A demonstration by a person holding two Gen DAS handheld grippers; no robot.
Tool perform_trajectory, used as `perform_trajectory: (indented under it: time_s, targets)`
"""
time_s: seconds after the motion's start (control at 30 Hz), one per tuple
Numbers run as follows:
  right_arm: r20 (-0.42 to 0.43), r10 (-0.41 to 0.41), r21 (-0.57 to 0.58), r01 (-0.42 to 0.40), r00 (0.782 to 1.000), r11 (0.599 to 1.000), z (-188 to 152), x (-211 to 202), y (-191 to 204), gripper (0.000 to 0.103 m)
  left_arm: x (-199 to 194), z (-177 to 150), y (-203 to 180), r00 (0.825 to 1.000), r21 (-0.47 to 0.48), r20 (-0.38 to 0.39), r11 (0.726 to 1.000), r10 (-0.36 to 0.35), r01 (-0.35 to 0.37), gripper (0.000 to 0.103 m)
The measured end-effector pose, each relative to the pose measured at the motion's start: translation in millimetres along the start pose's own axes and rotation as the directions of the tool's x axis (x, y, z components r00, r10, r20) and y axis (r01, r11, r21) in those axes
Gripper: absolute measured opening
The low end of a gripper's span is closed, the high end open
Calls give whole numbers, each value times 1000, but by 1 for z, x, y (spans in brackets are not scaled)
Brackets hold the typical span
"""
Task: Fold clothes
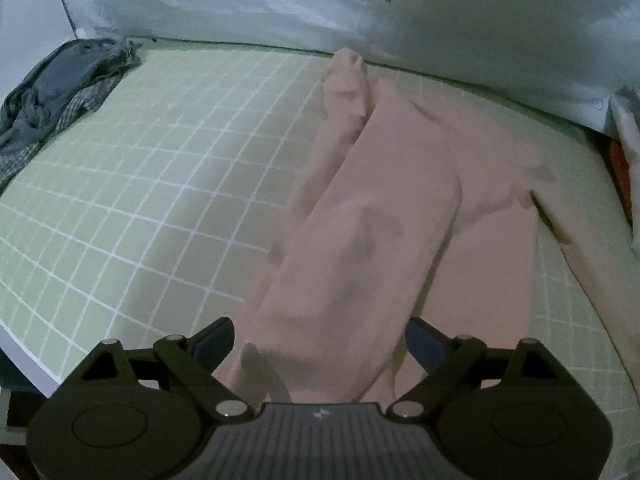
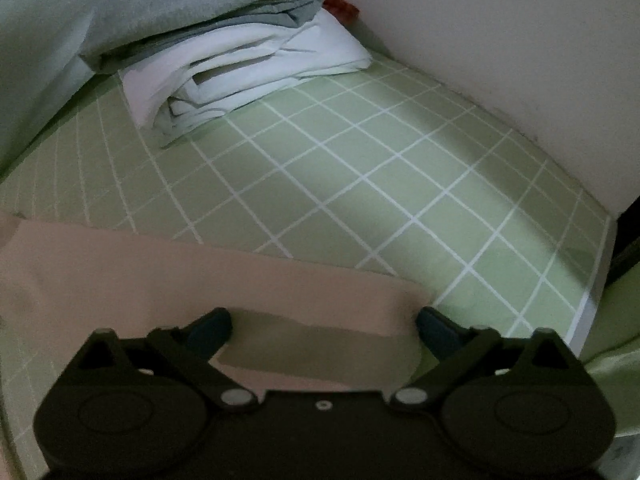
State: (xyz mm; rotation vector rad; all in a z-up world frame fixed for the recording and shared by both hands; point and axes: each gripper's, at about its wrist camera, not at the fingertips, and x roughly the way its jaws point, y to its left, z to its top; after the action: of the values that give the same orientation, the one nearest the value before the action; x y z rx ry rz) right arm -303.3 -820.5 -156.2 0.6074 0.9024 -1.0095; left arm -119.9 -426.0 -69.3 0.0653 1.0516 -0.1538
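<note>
Left view, far left: grey heap (image 1: 60,84) — crumpled clothes at the mat's far left corner, well apart from everything else; not folded.

Green mat (image 1: 160,168) — white-gridded, bears all items.

Carrot quilt (image 1: 360,8) — pale, printed, banked along the mat's far edge.

Pink garment (image 1: 392,216) — the task's thing. Lies spread on the mat's right half in the left view. Long axis runs from the near edge, under the left gripper, away toward the quilt. A sleeve lies folded in over the body, its cuff end pointing to the far edge; another sleeve or flap trails off to the right. Partly folded, not yet a compact packet.

Left gripper (image 1: 320,340) — jaws wide apart, straddling the garment's near end; nothing clamped.

Right view, upper left: folded stack (image 2: 240,64) — white cloth under a grey-green one, on the mat's far corner against the wall.

Garment edge (image 2: 200,280) — straight pink edge running across the right view, its corner just beside the right finger.

Right gripper (image 2: 324,328) — jaws wide apart over that corner; holds nothing.

Step, as judged: between grasps on a half-folded garment, both grippers poised at one end. The next move likely calls for each gripper to close on an edge or corner, taking every layer, and to keep the edge taut and square while carrying it along the long axis. Which fold follows cannot be settled.
</note>
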Motion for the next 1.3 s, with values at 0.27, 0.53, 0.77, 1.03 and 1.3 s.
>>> perform_trajectory:
  time_s: [0.27, 0.53, 0.77, 1.03, 1.3]
  targets:
    - [50, 191, -38, -190, 980, 981, -1, -33, 60, 14, 12, 22, 23, 1000, 30, 4, 999, -14, 14, 92]
    - [91, 395, -86, -388, 914, 918, 0, -68, 127, 13, 37, 64, 56, 999, 56, 15, 997, -51, 50, 92]
    - [-31, 646, -215, -636, 763, 741, -18, -100, 223, 23, 59, 107, 69, 995, 51, 28, 994, -99, 98, 92]
    - [-22, 611, -389, -570, 791, 724, -38, -127, 239, 91, 59, 121, 52, 990, 102, 51, 987, -132, 126, 92]
    - [7, 327, -175, -320, 945, 931, -24, -89, 148, 92, 51, 89, 10, 985, 165, 19, 973, -169, 164, 92]
